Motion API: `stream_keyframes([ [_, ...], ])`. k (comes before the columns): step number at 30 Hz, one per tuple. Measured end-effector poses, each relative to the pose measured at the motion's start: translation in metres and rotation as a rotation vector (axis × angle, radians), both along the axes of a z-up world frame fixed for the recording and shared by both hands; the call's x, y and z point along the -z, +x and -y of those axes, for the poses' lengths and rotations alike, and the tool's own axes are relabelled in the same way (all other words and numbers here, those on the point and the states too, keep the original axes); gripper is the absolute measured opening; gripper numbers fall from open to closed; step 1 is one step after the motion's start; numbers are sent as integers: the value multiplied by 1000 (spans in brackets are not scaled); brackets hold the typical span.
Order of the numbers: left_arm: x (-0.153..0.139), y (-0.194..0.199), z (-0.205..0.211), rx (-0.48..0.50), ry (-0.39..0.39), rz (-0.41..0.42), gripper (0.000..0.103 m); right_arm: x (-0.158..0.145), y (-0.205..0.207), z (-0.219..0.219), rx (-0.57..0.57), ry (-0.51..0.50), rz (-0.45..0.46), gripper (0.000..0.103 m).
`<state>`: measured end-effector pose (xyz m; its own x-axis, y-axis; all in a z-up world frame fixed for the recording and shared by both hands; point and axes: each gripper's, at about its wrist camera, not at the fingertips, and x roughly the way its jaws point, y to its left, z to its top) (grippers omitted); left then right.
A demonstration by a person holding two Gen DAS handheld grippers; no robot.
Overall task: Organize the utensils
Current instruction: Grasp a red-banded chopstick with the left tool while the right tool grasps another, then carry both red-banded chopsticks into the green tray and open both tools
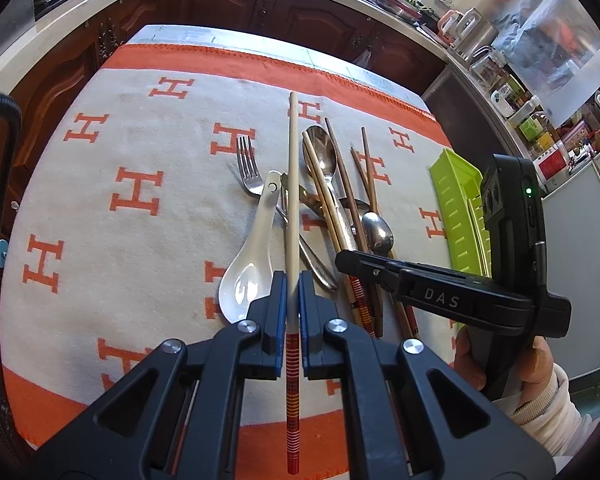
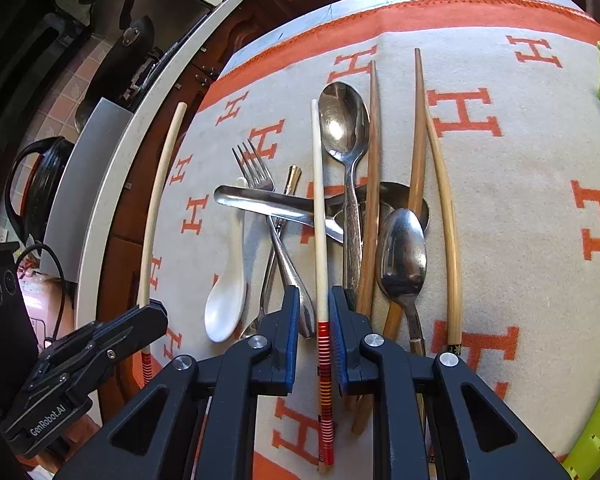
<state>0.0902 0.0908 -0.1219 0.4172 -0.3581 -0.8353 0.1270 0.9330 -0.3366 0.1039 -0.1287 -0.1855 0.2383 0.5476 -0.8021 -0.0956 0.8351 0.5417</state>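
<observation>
Left fingers clench one pale chopstick; right fingers straddle another, released

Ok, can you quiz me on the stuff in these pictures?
1. True or false: the left claw is shut on a pale chopstick.
2. Which one is white? A the fork, B the soup spoon, C the tray.
3. Which letter is printed all over the cloth?

Key: 1 true. 2 B. 3 H.
</observation>
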Motion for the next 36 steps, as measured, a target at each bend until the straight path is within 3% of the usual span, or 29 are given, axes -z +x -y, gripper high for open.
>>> stream_keyframes([
  [6, 0, 0, 2, 7, 3, -3, 4, -6, -4, 3, -11, -51, 27, 1],
  [11, 0, -1, 4, 13, 6, -6, 4, -9, -8, -4, -37, -91, 41, 2],
  [16, 0, -1, 3, 12, 5, -8, 4, -14, -8, -14, -45, -120, 61, 20],
  [26, 2, -1, -2, 8, -7, -16, 4, -4, -6, -23, -62, -149, 64, 18],
  [33, 3, 0, -2, 10, -8, -17, 4, -6, -5, -16, -59, -99, 65, 17],
  [36, 4, -1, -2, 13, -8, -18, 4, -4, -3, -13, -54, -86, 57, 12],
])
